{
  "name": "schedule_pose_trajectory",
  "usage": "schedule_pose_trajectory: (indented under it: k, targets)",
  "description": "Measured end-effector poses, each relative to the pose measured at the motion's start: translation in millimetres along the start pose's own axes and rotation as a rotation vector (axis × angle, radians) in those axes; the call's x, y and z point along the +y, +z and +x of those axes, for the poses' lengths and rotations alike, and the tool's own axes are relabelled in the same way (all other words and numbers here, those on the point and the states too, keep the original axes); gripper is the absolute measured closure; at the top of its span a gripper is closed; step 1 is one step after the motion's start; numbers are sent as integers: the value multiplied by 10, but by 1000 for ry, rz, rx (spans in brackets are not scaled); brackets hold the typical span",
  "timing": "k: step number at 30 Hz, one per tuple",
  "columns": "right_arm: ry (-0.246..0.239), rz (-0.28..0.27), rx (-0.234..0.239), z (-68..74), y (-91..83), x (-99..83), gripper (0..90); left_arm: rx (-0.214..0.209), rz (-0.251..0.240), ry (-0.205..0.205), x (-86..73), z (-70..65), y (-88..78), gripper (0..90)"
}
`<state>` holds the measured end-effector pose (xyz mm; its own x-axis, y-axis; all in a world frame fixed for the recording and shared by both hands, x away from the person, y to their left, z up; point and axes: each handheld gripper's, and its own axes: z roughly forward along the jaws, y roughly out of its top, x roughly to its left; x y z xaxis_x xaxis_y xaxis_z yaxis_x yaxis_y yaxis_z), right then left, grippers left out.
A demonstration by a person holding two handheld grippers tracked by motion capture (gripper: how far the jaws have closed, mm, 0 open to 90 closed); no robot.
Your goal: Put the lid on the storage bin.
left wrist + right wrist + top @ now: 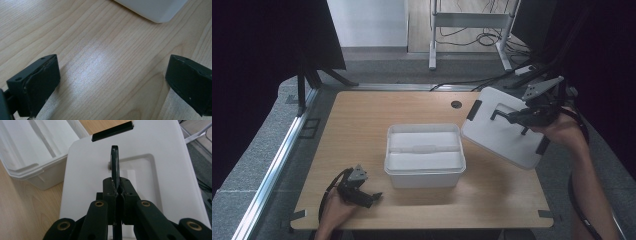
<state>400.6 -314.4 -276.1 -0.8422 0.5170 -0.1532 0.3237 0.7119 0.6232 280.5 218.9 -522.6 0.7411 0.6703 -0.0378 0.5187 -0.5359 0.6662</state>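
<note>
both tools are black two-jaw grippers. the left gripper point(373, 197) carries a small grey three-cornered plate on top, and a black cable loops from its body back past the bare left hand point(333, 212). seen close in the left gripper view, its fingers point(35, 87) are blocky matt black pads with small screw holes near the edges and scuffed rims. the right gripper point(116, 187) has black linkage arms joined by brass-coloured rivets, a grey three-cornered plate above, and a black cable trailing along the bare, sleeveless forearm.
</note>
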Motion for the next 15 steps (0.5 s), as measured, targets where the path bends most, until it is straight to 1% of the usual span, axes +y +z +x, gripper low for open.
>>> schedule_pose_trajectory:
  k: [3, 9, 15]
  targets:
    - [-17, 6, -7, 6, -52, 80, 845, 0, 0, 0, 0, 0, 0, 0]
    - [-58, 14, 0, 27, -122, 240, 845, 0, 0, 0, 0, 0, 0, 0]
    - [-121, 1, 29, 103, -194, 455, 845, -1, 2, 3, 0, 1, -2, 0]
